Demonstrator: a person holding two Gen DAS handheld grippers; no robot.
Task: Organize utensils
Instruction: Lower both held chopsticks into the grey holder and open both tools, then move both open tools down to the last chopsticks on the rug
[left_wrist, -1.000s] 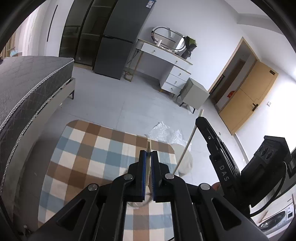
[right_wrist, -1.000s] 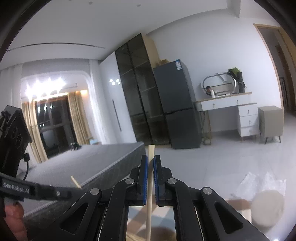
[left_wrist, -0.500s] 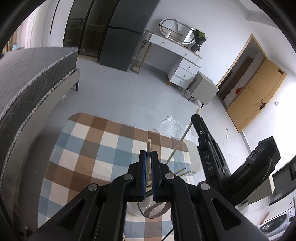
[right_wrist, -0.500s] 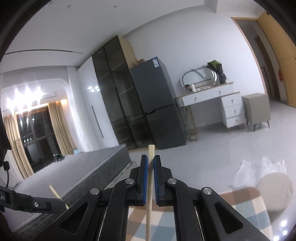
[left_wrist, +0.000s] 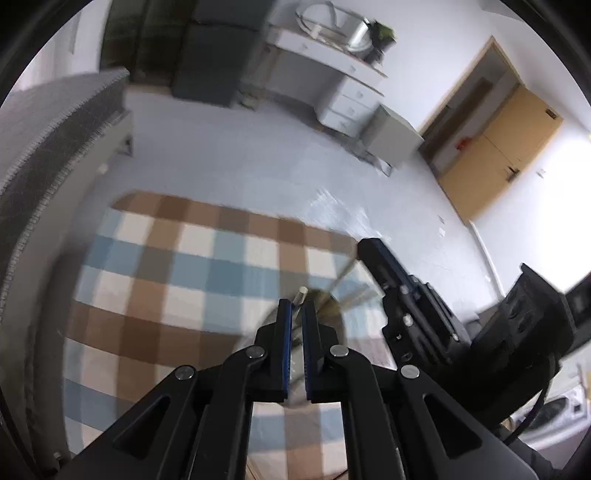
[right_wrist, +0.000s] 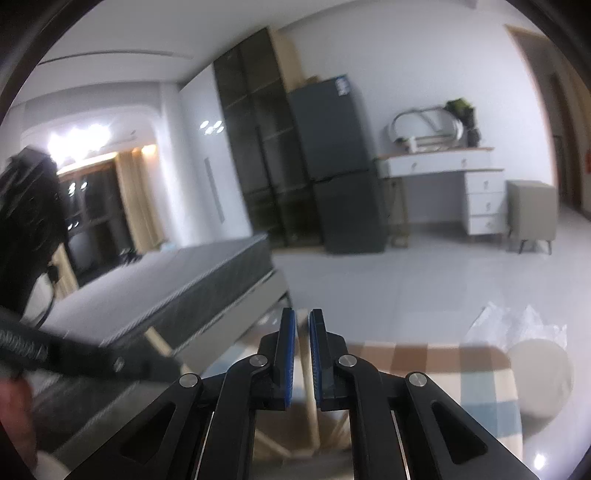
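Working over table laid with a blue, brown and cream checked cloth (left_wrist: 192, 258), both views smeared by motion. Left claw (left_wrist: 296, 306) angling steeply down, pads closed narrow and pinching left chopstick (left_wrist: 301, 295), pale tip poking just past the blue pads. Hanging directly above a clear glass cup (left_wrist: 334, 321), outline blurred, with more chopsticks (left_wrist: 356, 295) leaning against its right side. Right claw (right_wrist: 302, 321) sitting just right of the cup in the left view, pointing closer to level, pads parting at this moment with right chopstick (right_wrist: 306, 373) between them, upper end about level with the fingertips, shaft running down out of sight between the arms; not appearing to be squeezing it, though blur is making contact hard to read. Bare hand (right_wrist: 14, 417) showing at lower left edge of right view. Grey bed (right_wrist: 177, 291) standing beyond the table, pale round stool (right_wrist: 539, 369) and crumpled plastic wrap (right_wrist: 517, 325) lying on floor past its far corner.
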